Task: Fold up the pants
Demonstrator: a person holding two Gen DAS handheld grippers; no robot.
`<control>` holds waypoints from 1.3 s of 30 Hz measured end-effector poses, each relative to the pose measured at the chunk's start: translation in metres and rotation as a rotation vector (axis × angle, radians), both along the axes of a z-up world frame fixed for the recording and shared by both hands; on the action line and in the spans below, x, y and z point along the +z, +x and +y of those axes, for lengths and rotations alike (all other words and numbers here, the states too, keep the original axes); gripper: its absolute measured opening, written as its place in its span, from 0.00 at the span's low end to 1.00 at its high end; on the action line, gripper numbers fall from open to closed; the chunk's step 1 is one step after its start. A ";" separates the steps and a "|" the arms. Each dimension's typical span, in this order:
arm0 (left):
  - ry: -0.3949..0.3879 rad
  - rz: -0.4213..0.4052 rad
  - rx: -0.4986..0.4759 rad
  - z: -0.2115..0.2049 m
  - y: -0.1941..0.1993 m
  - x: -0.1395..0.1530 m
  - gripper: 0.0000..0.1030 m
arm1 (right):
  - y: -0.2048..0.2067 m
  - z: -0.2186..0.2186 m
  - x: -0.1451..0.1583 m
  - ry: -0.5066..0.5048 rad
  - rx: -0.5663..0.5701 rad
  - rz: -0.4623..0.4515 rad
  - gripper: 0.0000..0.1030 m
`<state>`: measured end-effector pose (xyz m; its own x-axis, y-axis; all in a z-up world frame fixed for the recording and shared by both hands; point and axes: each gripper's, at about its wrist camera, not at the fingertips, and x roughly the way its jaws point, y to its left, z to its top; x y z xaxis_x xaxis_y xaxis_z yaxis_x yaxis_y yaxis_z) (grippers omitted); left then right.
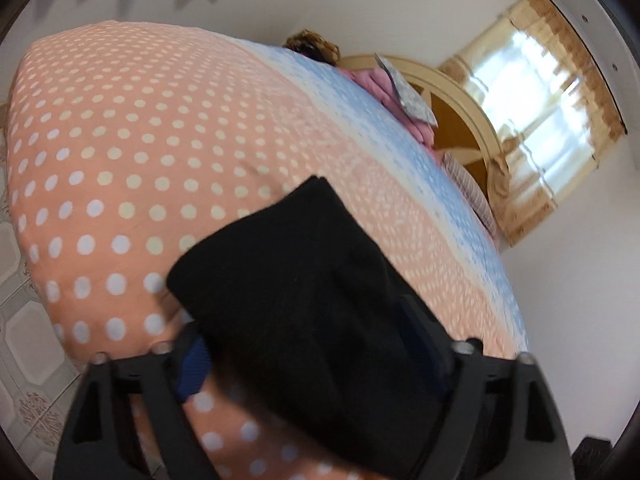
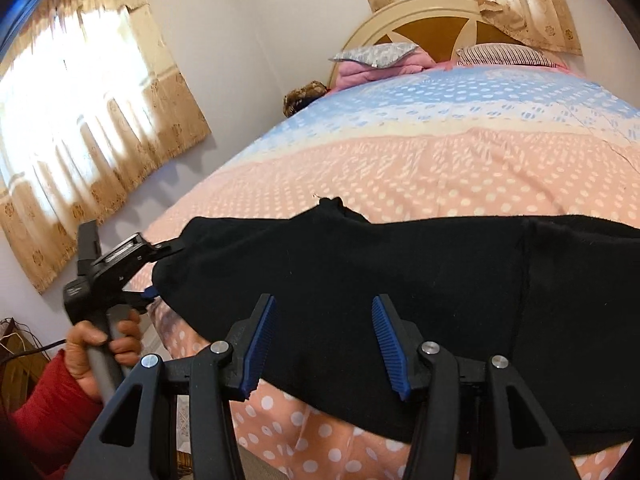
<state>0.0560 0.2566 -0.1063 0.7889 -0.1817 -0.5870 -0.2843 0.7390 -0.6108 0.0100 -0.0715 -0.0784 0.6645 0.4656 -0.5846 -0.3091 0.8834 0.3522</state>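
Note:
The black pants (image 2: 400, 280) lie across the near edge of the bed (image 2: 420, 168), on the pink dotted cover. My right gripper (image 2: 324, 344) is open, its blue pads (image 2: 262, 344) spread over the pants' near edge, holding nothing. My left gripper (image 2: 154, 270) shows at the pants' left end with one finger above and one below the cloth; whether it pinches it is unclear. In the left wrist view the pants (image 1: 304, 312) drape over and between the fingers of the left gripper (image 1: 320, 360), hiding the right pad; a blue pad (image 1: 194, 368) shows at the left.
Pillows and a pink blanket (image 2: 376, 64) sit by the headboard (image 2: 424, 20). Curtained windows (image 2: 80, 120) line the walls. Tiled floor (image 1: 24, 320) lies beside the bed. The person's hand in a red sleeve (image 2: 100, 352) holds the left gripper's handle.

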 end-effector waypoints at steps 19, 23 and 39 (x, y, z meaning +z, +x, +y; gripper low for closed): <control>0.399 -0.290 -0.274 -0.124 0.005 0.116 0.19 | -0.015 -0.077 0.020 0.115 -0.212 -0.036 0.51; 0.503 -0.418 -0.507 -0.219 -0.005 0.133 0.19 | -0.033 -0.135 0.025 0.159 -0.359 -0.038 0.51; 0.809 -0.466 -0.978 -0.398 -0.050 0.036 0.24 | -0.093 -0.238 0.007 0.314 -0.575 0.017 0.51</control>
<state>0.0062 -0.1413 -0.0700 0.6900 -0.5125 -0.5112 0.6734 0.7135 0.1935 -0.0826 -0.3097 -0.0715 0.8500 0.1893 -0.4915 0.1900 0.7602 0.6213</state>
